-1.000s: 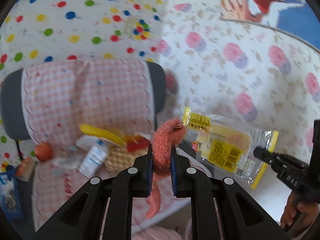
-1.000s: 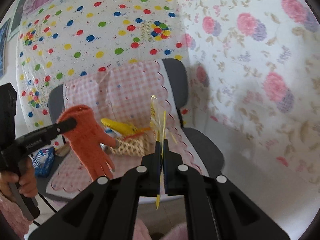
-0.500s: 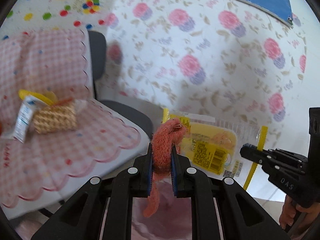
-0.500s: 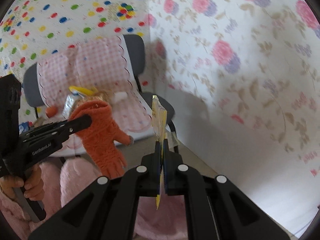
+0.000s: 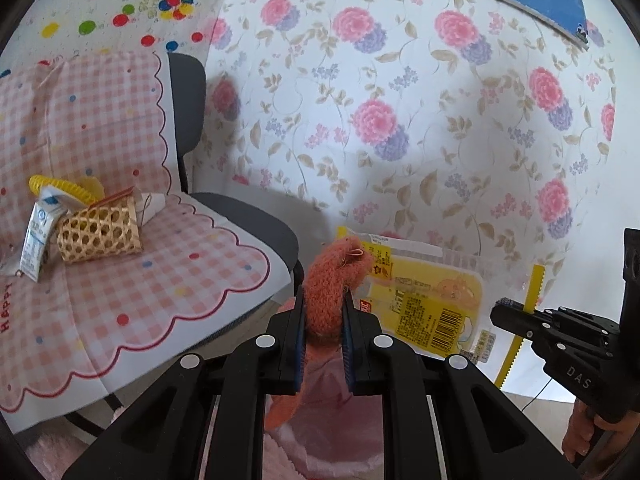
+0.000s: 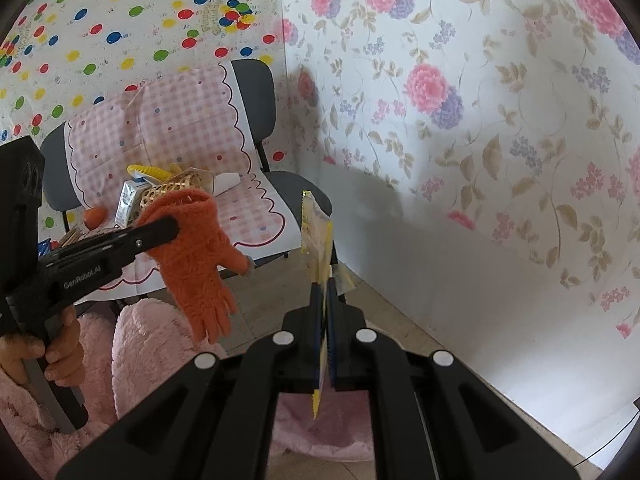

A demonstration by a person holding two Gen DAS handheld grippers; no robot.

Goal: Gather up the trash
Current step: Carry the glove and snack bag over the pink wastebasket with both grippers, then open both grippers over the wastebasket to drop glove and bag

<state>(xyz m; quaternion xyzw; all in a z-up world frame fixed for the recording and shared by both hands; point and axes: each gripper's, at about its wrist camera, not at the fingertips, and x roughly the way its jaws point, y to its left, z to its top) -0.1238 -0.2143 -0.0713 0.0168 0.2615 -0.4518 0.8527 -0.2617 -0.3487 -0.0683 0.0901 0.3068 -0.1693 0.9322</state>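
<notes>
Jaws: left gripper (image 5: 323, 322) clamps orange knit glove (image 5: 328, 284); right gripper (image 6: 325, 316) pinches yellow snack wrapper (image 6: 316, 240), both over pink bag (image 6: 320, 428).

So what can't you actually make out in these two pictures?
- Left wrist view: the lower part of the orange glove is hidden behind the left tongs.
- Right wrist view: the yellow wrapper shows edge-on, so its print cannot be read.
- Both views: the pink bag below is mostly covered by the tongs' black arms; its contents are unseen.
- Left wrist view: the carton on the chair has lettering too small to read.
</notes>
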